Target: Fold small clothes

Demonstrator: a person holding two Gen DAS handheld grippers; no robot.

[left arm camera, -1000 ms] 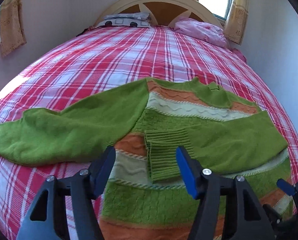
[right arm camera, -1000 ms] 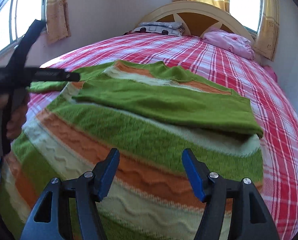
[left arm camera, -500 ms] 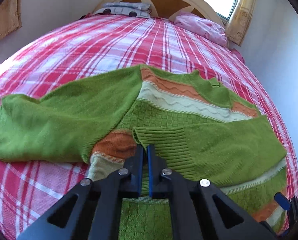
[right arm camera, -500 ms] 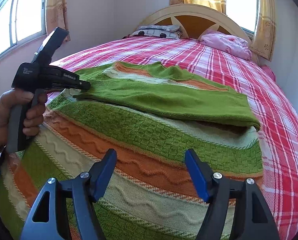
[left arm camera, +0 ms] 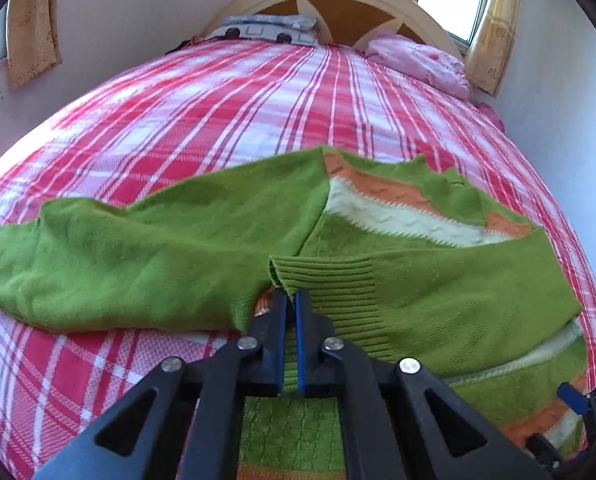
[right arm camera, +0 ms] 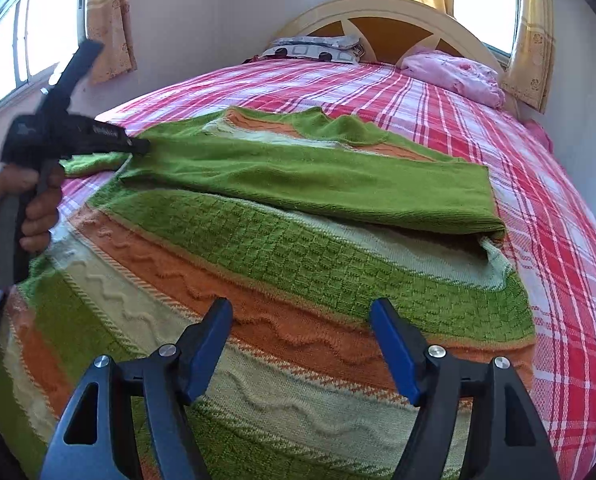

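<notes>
bed (left arm camera: 217, 120): big plaid one, red and white, pillows up at the headboard. everything's happening at the near end.

sweater (right arm camera: 298, 264): green knit with orange and cream stripes, flat on the bed at the near end. one sleeve (left arm camera: 438, 292) is already folded across the chest, the other sleeve (left arm camera: 117, 264) sprawls out to the side on the plaid.

left gripper (left arm camera: 289, 312): this is the change. a second ago it was wide open above the folded sleeve's ribbed cuff (left arm camera: 326, 276), now it's clamped tight on the edge of that cuff. looks to me like they're tidying the sleeve's lie, or about to drag it.

right gripper (right arm camera: 302, 344): spread wide over the lower stripes, holding nothing. it has just opened a touch more.

task: about halfway i'd guess, the second sleeve hasn't come in and the body isn't doubled over yet.
</notes>
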